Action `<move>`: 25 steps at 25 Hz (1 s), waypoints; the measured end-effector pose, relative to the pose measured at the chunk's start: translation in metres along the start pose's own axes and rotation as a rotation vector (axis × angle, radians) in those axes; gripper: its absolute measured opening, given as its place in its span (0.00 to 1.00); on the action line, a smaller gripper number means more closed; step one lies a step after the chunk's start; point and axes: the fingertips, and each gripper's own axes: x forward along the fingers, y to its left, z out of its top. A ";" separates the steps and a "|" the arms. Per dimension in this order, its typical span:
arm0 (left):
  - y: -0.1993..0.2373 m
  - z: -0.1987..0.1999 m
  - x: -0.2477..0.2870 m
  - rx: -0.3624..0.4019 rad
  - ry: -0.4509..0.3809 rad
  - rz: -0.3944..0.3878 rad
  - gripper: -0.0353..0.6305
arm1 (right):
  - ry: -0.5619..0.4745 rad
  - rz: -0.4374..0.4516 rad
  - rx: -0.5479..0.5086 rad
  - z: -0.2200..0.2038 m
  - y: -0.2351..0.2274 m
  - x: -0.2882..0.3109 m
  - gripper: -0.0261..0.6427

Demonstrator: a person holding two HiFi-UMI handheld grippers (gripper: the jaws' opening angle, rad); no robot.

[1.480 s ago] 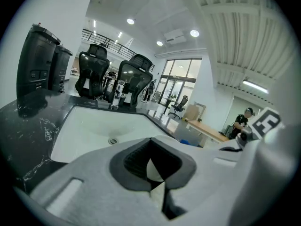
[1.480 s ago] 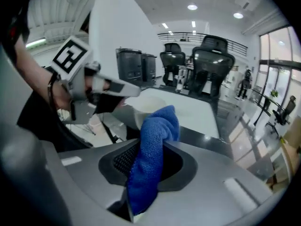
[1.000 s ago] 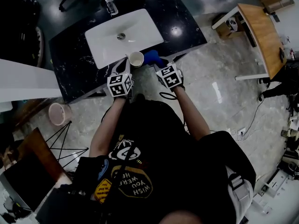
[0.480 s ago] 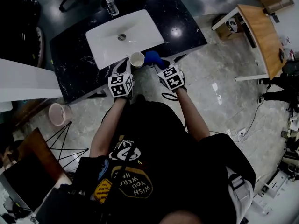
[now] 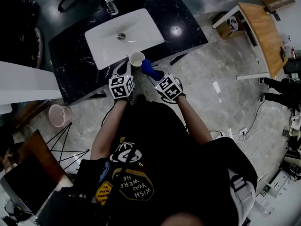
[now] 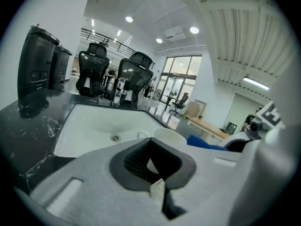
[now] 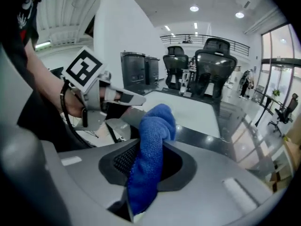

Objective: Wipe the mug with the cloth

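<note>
A white mug (image 5: 137, 59) hangs over the front rim of the sink, and my left gripper (image 5: 129, 66) is shut on its wall. In the left gripper view the mug's rim (image 6: 168, 135) shows just past the pads, with its wall pinched between them. A blue cloth (image 5: 149, 68) sticks out of my right gripper (image 5: 153, 74), which is shut on it just right of the mug. The cloth (image 7: 150, 147) fills the jaws in the right gripper view and bunches above them. I cannot tell whether cloth and mug touch.
A white sink basin (image 5: 141, 32) with a faucet (image 5: 109, 3) is set in a black marble counter (image 5: 186, 29). A wooden desk (image 5: 263, 29) stands at the right and a pink bin (image 5: 59, 114) on the floor at the left. Office chairs (image 6: 134, 74) stand beyond the counter.
My right gripper has swung left and back towards me with the blue cloth, so the cloth now sits lower and closer to the mug. The left gripper and mug have barely moved.
</note>
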 end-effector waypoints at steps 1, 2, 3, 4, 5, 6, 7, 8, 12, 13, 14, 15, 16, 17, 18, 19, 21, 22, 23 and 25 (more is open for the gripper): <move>0.000 -0.001 0.000 0.000 0.001 -0.001 0.06 | -0.009 -0.031 0.026 0.001 -0.011 -0.003 0.17; -0.001 -0.001 0.000 0.002 0.003 -0.001 0.06 | -0.018 -0.068 0.058 0.004 -0.027 -0.006 0.17; -0.001 -0.002 0.000 0.004 0.005 -0.002 0.06 | -0.027 -0.105 0.086 0.009 -0.043 -0.008 0.17; -0.002 -0.004 -0.001 0.006 0.008 -0.004 0.06 | -0.035 -0.138 0.105 0.013 -0.058 -0.010 0.17; -0.002 -0.005 -0.001 0.009 0.011 -0.005 0.06 | -0.038 -0.163 0.115 0.017 -0.069 -0.009 0.17; -0.003 -0.006 -0.002 0.011 0.013 -0.006 0.06 | -0.034 -0.178 0.120 0.019 -0.076 -0.007 0.17; -0.003 -0.006 -0.002 0.013 0.016 -0.005 0.06 | -0.023 -0.178 0.118 0.019 -0.078 -0.003 0.17; -0.003 -0.007 -0.002 0.015 0.019 -0.005 0.06 | -0.004 -0.162 0.105 0.017 -0.073 0.002 0.17; -0.005 -0.007 -0.002 0.018 0.025 -0.007 0.06 | 0.052 0.006 -0.011 -0.001 -0.007 0.016 0.17; -0.004 -0.006 -0.002 0.016 0.024 -0.006 0.06 | 0.057 0.048 -0.036 -0.005 0.009 0.016 0.17; -0.003 -0.006 -0.002 0.013 0.022 -0.003 0.06 | 0.061 0.077 -0.058 -0.009 0.021 0.014 0.17; -0.003 -0.006 -0.002 0.011 0.022 0.001 0.06 | 0.060 0.085 -0.068 -0.011 0.024 0.011 0.17; -0.002 -0.006 -0.002 0.008 0.022 0.004 0.06 | 0.050 0.070 -0.057 -0.011 0.020 0.008 0.17; -0.003 -0.007 -0.002 0.005 0.023 0.006 0.06 | 0.029 0.037 -0.025 -0.008 0.009 0.003 0.17; -0.003 -0.009 -0.002 0.001 0.024 0.008 0.06 | 0.000 -0.008 0.014 -0.001 -0.008 -0.002 0.17; -0.003 -0.010 -0.002 -0.002 0.026 0.010 0.06 | -0.030 -0.059 0.051 0.007 -0.027 -0.006 0.17; -0.004 -0.013 -0.003 -0.001 0.031 0.011 0.06 | -0.065 -0.149 0.103 0.022 -0.062 -0.012 0.17; -0.005 -0.014 -0.003 0.003 0.035 0.010 0.06 | -0.063 -0.177 0.121 0.026 -0.074 -0.011 0.17; -0.007 -0.015 -0.004 0.010 0.039 0.008 0.06 | -0.049 -0.188 0.134 0.026 -0.080 -0.009 0.17; -0.009 -0.015 -0.005 0.023 0.042 0.005 0.06 | 0.001 -0.157 0.118 0.018 -0.071 0.000 0.17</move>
